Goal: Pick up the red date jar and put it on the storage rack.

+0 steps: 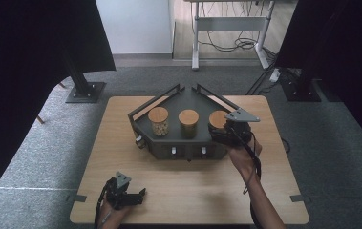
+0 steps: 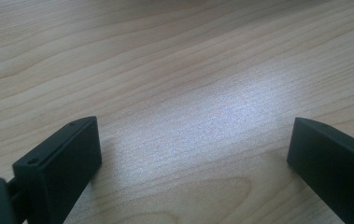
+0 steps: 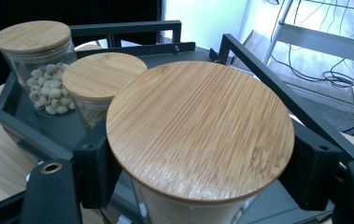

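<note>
Glass jar with a bamboo lid (image 3: 198,135), standing at the right-hand end of a row of three in a dark metal tray (image 1: 188,98) on the wooden worktop (image 1: 188,191). The jar is upright, its long axis vertical, and sits directly between the jaws of the right gripper (image 3: 200,172); in the right gripper view the two black jaws bear on opposite sides of the jar just beneath the lid rim, closed as far as the jar's girth allows, so the grip is on the jar body and not on the lid. Whether the base rests on the tray floor or is clear of it cannot be told. Any lift would probably have to run straight up along that vertical axis to clear the tray's raised rail. Beside it stand the middle jar (image 3: 101,77), close by on its left, and beyond that the jar of pale round seeds (image 3: 39,60). In the high view the right hand (image 1: 243,152) reaches forward from the near edge, forearm angled toward the tray's right corner, gripper held roughly level. The left gripper (image 2: 193,154) lies well apart near the front-left of the worktop, jaws spread wide and holding nothing, bare wood between them.
</note>
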A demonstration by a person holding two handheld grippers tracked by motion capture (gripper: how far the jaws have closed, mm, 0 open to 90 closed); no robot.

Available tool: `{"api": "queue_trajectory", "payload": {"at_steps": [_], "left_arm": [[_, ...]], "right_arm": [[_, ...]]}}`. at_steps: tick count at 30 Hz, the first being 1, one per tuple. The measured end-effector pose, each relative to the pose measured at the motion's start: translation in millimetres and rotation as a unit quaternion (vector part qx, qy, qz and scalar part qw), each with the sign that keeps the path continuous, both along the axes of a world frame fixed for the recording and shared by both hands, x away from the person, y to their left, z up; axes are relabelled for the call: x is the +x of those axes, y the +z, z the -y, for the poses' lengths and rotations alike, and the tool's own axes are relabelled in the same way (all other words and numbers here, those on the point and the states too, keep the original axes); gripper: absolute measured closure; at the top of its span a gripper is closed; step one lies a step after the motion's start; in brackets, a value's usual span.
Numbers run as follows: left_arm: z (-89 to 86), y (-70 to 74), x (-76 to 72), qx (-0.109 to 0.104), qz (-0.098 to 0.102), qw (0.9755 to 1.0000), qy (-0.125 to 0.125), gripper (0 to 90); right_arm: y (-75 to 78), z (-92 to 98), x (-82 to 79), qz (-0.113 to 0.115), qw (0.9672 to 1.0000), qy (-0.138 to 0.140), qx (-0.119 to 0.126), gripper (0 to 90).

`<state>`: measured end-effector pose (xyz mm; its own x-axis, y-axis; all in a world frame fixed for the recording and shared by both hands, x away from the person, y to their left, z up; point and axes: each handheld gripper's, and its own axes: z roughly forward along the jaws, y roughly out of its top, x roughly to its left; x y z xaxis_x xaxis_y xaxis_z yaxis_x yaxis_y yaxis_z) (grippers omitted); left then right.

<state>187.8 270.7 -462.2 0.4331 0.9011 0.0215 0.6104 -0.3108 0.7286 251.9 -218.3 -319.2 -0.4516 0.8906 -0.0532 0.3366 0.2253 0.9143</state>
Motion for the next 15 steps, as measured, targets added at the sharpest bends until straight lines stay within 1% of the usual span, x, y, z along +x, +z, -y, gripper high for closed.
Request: {"api": "queue_trajectory", "payload": {"at_steps": [15], "left_arm": [[0.0, -0.1, -0.1, 0.000, 0.000, 1.0000, 0.000, 2.6]], "right_arm": [[-9.1, -5.0, 19.8, -0.004, 0.9998, -0.018, -0.003, 24.6]]}}
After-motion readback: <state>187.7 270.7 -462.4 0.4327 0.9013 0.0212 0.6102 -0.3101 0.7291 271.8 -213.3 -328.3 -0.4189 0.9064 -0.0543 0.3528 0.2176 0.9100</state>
